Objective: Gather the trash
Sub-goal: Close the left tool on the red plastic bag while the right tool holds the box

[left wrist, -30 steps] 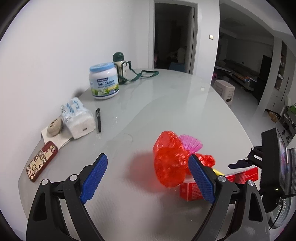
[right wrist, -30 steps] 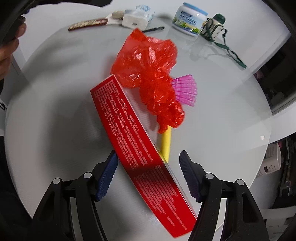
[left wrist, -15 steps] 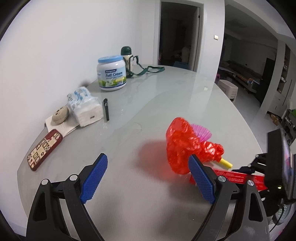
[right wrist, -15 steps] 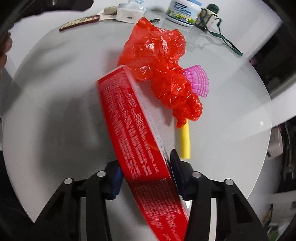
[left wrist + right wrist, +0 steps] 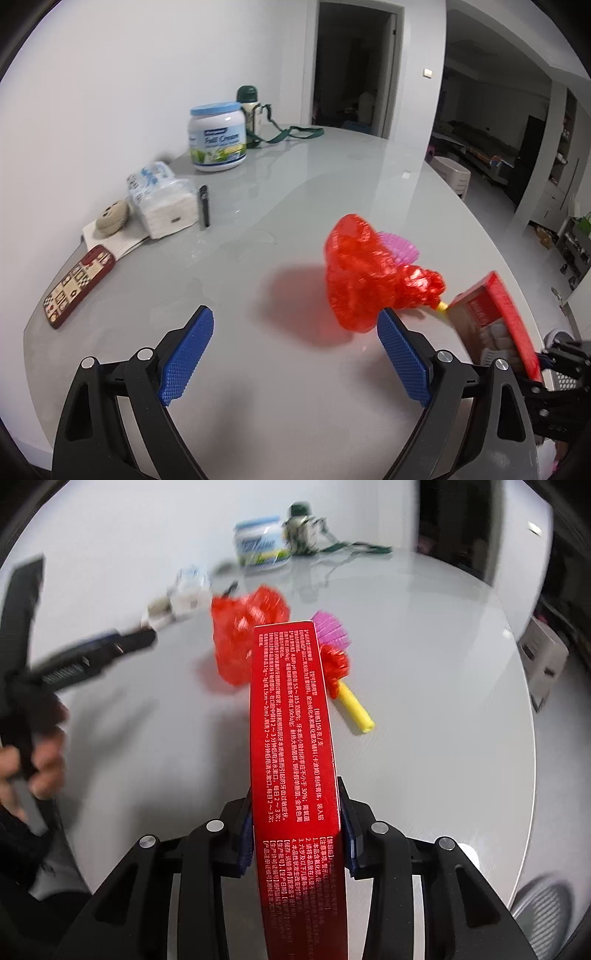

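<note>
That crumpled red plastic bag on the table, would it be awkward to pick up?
Probably. The red plastic bag looks thin and crinkled, so it would likely flop and compress when squeezed. It seems very light, so a nudge may slide it across the glossy table instead.

Black gripper [image 5: 295, 356], ribbed blue pads [image 5: 186, 356]

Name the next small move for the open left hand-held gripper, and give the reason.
Probably ease the left hand-held gripper forward and a little right, toward the crumpled red plastic bag. Its blue pads stand wide open and empty, the bag lies loose on the grey table just ahead, and the right hand-held gripper is already shut on the long red cardboard box.
</note>
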Motion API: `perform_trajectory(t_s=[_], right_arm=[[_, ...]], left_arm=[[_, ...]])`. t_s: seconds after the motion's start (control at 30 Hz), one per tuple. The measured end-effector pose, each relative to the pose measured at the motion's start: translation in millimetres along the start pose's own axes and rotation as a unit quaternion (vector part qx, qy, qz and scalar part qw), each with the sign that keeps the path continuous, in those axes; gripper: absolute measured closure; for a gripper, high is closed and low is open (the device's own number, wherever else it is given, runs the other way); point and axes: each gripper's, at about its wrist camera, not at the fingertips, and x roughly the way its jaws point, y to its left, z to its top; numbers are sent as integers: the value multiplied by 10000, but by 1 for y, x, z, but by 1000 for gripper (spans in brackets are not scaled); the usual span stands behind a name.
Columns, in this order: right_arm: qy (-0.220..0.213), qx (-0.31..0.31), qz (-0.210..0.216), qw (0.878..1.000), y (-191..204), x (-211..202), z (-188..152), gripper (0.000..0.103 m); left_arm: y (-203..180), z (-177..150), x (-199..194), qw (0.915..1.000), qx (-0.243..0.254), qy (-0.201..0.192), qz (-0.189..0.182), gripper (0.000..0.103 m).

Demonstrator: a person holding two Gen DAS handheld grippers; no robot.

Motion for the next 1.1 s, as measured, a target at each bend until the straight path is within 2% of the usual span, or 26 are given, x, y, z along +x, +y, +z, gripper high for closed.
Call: perform_trajectory(t_s=[0.13,0.3,0.57,0.77,0.83,0.93,0.97,1.03,1.1], right_arm=[[-503,708,39,9962,-10,-24,-13,67],[-1026,1430,-198,9842,-26,-47,-24,67],[-1198,1907,-534,9729,-48,-52,-34,67],[-1257,2064,-479,9692,-52,-56,-44,67],[-1266,2082,-465,9687,-52,-56,-47,67],[-1254,2096,-449,9687,-53,-55,-49,67],[-1245,2102,-445,9687,-53,-54,-49,67],[-1228,2125,-425,9685,-55,-52,-50,67],[-1228,2142,-399,9682,-56,-51,-50,67]], left_arm=[[-18,7,6,9997,15,-105,-202,9],[-35,17,27,9997,9,-57,-252,9],[-52,21,62,9998,160,92,9,9],[-58,18,86,9993,226,255,155,11],[-59,16,93,9989,270,320,213,22],[-57,14,101,9983,278,484,180,45],[-56,14,102,9983,266,489,160,48],[-55,14,100,9984,258,475,144,63],[-54,14,97,9985,250,458,143,71]])
